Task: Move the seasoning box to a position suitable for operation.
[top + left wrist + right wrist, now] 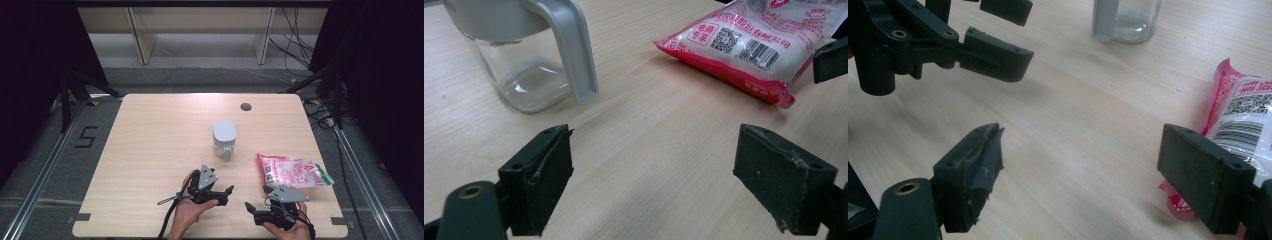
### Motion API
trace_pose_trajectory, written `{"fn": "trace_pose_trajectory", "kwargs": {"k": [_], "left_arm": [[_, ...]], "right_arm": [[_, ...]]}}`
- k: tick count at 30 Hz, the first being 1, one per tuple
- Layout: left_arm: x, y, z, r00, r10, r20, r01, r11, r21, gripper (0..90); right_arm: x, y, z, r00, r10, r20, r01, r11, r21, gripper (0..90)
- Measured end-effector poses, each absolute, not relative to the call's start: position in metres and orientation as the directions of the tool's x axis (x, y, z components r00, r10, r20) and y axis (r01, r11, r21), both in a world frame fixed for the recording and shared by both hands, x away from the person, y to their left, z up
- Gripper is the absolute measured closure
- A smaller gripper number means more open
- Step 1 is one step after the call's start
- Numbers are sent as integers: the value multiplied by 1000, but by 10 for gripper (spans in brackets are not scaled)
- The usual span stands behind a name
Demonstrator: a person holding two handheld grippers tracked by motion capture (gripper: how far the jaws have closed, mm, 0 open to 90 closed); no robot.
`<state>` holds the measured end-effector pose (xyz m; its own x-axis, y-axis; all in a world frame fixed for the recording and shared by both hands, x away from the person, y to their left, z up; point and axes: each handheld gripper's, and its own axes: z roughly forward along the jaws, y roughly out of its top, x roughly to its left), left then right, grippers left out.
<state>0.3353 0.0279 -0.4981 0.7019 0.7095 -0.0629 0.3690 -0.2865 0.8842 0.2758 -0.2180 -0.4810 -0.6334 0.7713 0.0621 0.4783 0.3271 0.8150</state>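
Pink bag [292, 171] lies flat on the table [150, 150] toward its right edge, just ahead of your right gripper [256, 209], whose jaws are spread with nothing between them. Your left gripper [231, 192] sits beside it, jaws equally wide and empty. Farther back, mid-table, stands the clear jug [224, 139], upright with its grey lid on and handle facing you.

high view looks fwd & down over whole table [150, 150]; both gripper cams sit low, close, sharing jug [524, 60] & pink bag [744, 45].
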Motion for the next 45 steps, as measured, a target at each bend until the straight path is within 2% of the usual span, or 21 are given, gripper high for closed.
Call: {"fn": "trace_pose_trajectory", "kwargs": {"k": [11, 13, 15, 18, 24, 27, 29, 33, 35, 40, 45], "left_arm": [[339, 30, -499, 676, 735, -50, 365, -275, 889, 148], [342, 30, -499, 672, 737, -72, 368, -248, 896, 149], [343, 30, -499, 670, 740, -67, 376, -259, 890, 147], [345, 29, -498, 670, 738, -78, 379, -250, 891, 148], [351, 30, -498, 652, 756, -54, 375, -259, 890, 147], [357, 27, -497, 645, 762, -51, 377, -259, 889, 151], [361, 25, -496, 664, 744, -74, 377, -247, 893, 198], [373, 21, -494, 655, 755, -46, 375, -271, 887, 253], [379, 19, -494, 646, 761, -63, 383, -251, 889, 258], [393, 13, -497, 644, 761, -81, 395, -240, 887, 340], [404, 7, -498, 644, 764, -39, 387, -282, 878, 435]], "right_arm": [[276, -217, -482, -640, 767, 53, 470, 335, 817, 185], [275, -215, -482, -628, 774, 79, 494, 318, 809, 185], [278, -217, -484, -650, 758, 48, 459, 342, 820, 185], [277, -216, -483, -637, 769, 57, 478, 336, 812, 185], [278, -217, -483, -656, 752, 54, 467, 349, 813, 185], [275, -215, -483, -634, 771, 57, 483, 336, 809, 187], [276, -214, -484, -644, 763, 57, 474, 339, 812, 187], [277, -215, -484, -645, 763, 34, 458, 352, 816, 187], [276, -215, -484, -645, 763, 50, 472, 346, 811, 187], [277, -214, -484, -650, 758, 44, 463, 349, 815, 186], [276, -214, -483, -640, 766, 61, 486, 342, 804, 185]]}}
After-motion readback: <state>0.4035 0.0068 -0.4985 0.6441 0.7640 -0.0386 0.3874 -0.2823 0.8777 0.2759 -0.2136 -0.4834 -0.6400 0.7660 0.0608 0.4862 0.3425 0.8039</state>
